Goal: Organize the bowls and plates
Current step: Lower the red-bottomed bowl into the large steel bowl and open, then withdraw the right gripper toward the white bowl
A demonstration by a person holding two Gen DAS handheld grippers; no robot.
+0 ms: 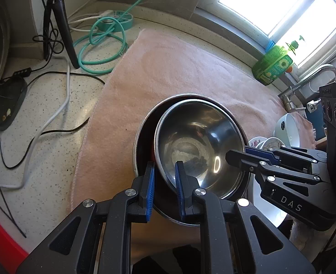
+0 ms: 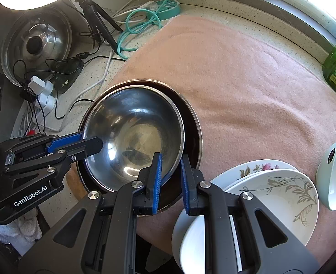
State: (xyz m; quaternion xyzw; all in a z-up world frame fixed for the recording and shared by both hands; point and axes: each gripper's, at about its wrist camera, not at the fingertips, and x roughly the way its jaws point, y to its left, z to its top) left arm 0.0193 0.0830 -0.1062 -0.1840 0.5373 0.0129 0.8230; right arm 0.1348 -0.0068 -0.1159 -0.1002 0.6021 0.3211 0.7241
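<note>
Nesting step: my left tool (image 1: 164,178) and right tool (image 2: 170,171) each pinch the steel bowl's (image 2: 133,132) rim inside the larger pan (image 2: 194,123); next I release together.

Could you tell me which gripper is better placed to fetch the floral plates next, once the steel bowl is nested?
Probably the right gripper. Both grip the steel bowl rim, but the floral plates lie on the right gripper's side, while the left gripper holds the far rim.
</note>
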